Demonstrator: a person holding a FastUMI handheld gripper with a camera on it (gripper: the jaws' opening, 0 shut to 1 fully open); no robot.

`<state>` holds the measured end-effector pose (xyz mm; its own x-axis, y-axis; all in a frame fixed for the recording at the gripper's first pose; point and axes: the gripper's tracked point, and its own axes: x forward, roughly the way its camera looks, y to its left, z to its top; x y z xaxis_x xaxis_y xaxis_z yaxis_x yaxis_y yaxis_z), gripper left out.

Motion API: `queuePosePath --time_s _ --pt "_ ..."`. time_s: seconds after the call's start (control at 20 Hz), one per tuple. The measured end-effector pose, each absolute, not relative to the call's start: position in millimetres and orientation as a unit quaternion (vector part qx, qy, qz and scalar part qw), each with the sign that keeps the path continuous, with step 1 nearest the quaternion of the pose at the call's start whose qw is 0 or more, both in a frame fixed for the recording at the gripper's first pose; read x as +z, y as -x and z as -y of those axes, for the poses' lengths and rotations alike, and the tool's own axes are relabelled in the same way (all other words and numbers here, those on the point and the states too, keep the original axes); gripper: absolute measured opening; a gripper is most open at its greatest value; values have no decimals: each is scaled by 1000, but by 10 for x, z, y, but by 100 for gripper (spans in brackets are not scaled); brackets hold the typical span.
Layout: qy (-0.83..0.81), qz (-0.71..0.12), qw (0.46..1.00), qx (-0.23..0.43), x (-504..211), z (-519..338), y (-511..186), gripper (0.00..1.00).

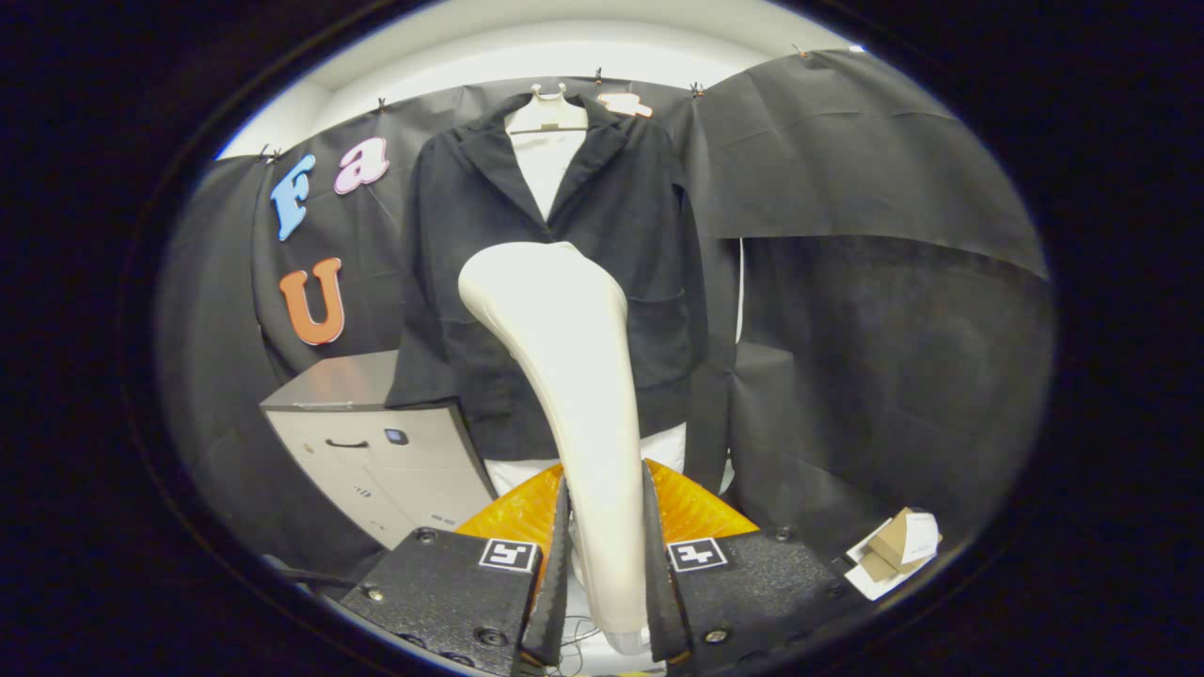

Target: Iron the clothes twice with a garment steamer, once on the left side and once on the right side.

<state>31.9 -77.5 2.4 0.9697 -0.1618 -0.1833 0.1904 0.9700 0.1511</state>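
Here, a cream-white, long-necked plastic garment steamer (564, 376) clenched between both fingers of the black two-finger gripper (602, 574).
Raised upright just ahead of a black woollen jacket (649, 244) over a white shirt on a white hanger (547, 115); beige drawer cabinet (376, 442) beside the jacket's hem, small cardboard box (894, 550) off the opposite finger.

So the gripper (602, 555) is pointing straight forward and level, both black fingers (550, 564) closed in tight on the handle of the garment steamer (564, 376), one pad pressed flat on each side. The two marker-tagged finger blocks sit evenly left and right.
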Motion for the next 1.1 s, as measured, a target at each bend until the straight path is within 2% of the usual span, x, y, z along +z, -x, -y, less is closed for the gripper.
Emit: queuePosePath --time_s 0.6,1.1 --pt "-75 -77 992 -61 -142 170 757 37" --pt "-75 -82 992 -52 -219 120 942 37"
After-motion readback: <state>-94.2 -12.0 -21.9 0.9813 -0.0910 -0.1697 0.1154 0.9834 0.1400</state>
